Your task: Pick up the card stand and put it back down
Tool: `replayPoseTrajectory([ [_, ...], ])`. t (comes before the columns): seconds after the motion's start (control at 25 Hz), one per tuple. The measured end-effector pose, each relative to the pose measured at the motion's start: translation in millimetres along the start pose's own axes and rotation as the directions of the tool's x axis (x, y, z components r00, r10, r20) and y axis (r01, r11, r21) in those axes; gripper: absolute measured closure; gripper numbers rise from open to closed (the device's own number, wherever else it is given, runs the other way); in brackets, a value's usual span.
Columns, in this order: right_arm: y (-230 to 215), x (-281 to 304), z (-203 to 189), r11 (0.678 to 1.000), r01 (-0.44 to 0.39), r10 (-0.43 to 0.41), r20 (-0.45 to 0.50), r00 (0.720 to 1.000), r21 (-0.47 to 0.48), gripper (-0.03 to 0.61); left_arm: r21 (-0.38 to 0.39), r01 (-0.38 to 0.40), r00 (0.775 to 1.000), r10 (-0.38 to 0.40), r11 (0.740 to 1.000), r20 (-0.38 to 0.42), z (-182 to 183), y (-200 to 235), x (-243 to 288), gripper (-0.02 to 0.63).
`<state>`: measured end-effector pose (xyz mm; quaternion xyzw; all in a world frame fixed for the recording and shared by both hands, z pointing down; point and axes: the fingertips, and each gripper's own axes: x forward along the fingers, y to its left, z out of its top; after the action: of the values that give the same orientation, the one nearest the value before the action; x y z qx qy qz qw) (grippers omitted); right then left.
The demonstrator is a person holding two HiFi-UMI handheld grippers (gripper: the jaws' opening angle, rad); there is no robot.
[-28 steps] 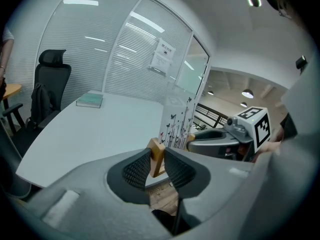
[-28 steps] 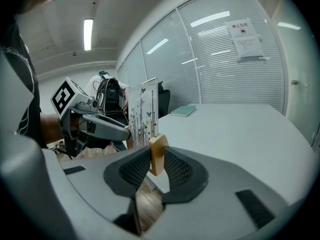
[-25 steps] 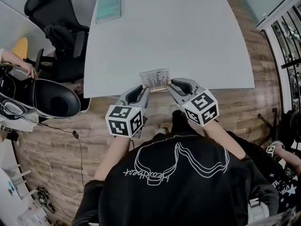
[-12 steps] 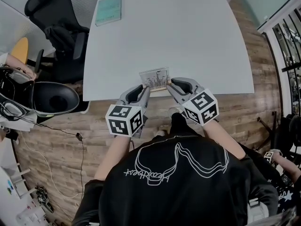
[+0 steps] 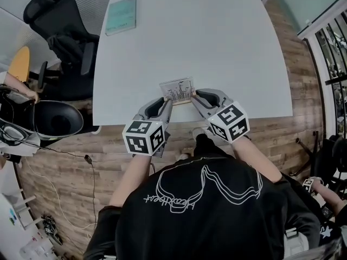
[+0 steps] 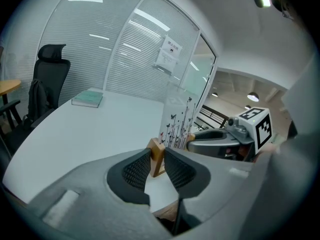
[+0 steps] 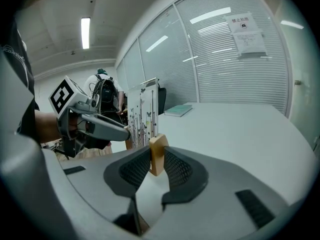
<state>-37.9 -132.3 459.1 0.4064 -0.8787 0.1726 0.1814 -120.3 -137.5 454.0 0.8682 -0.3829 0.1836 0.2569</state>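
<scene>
The card stand (image 5: 177, 90) is a clear card printed with flowers and butterflies, set in a wooden base. It is near the white table's (image 5: 206, 37) front edge. My left gripper (image 5: 167, 101) is shut on the base's left end, and my right gripper (image 5: 194, 96) on its right end. In the left gripper view the wooden end (image 6: 157, 156) sits pinched between the pads of the left gripper (image 6: 157, 166), with the card (image 6: 176, 116) rising behind. In the right gripper view the other wooden end (image 7: 158, 154) is pinched by the right gripper (image 7: 156, 166). I cannot tell whether the base touches the table.
A teal book (image 5: 120, 15) lies at the table's far left corner. A black office chair (image 5: 59, 31) and a dark round seat (image 5: 54, 118) stand left of the table. A person with a backpack (image 7: 106, 96) stands beyond the table. Wooden floor lies below the front edge.
Both grippers have carried the stand a little further in from the table's front edge. Their grip is unchanged.
</scene>
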Motion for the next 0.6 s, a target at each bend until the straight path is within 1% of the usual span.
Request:
replayPoseTrajectory([
  [0.32,-34,31,-2,1.0,-0.004,0.004,-0.034,0.999,0.0,0.489,-0.022,-0.019,1.0,0.019,1.0,-0.022,6,23,39,0.522],
  [0.6,-55,66,-16,1.0,-0.01,0.01,-0.08,0.997,-0.001,0.489,-0.023,-0.032,0.998,0.03,0.999,-0.055,-4,52,72,0.522],
])
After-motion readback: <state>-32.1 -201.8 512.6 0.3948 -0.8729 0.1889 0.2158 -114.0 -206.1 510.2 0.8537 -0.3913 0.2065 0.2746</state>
